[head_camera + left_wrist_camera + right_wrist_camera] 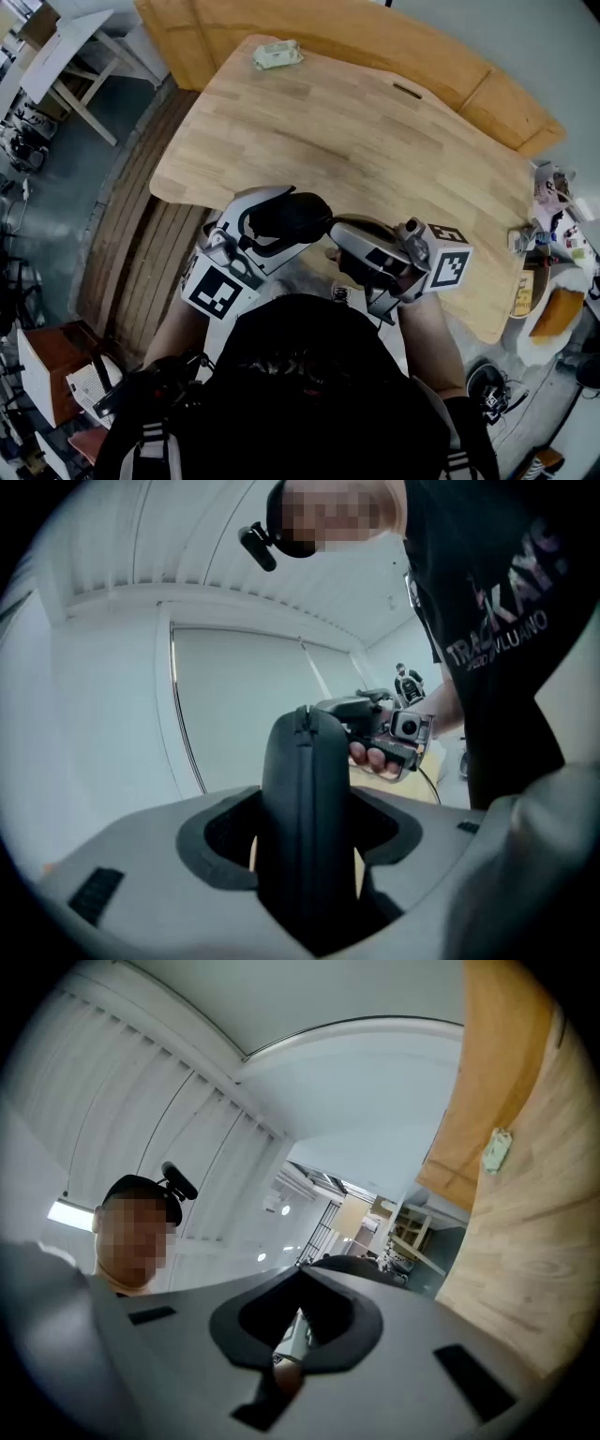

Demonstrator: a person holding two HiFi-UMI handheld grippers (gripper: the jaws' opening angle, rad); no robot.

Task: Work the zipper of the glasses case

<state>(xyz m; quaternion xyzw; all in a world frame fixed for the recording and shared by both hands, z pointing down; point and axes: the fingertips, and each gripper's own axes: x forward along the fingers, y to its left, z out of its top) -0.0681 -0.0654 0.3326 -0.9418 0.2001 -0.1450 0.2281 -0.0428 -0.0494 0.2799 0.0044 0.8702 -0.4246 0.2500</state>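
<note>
Surface: pale wooden table [375,141], with 1 small pale object [277,54] near its far edge.
Glasses case [302,752]: black, held up at the table's near edge, its zipper seam [301,726] facing the left gripper's camera.
Left gripper [305,803]: clamped on the case's 2 sides.
Right gripper [298,1274]: jaws closed together, tips right at the case's end; whether they pinch the zipper pull cannot be told.

— Where does the case sit?
— Your left gripper [274,225] has the black glasses case [298,214] between its jaws, over the near edge of the wooden table [375,141].
— And my right?
— Your right gripper [336,246] meets the case's right end with its tip; actual contact can't be made out. A small pale object [277,54] lies at the table's far edge.
</note>
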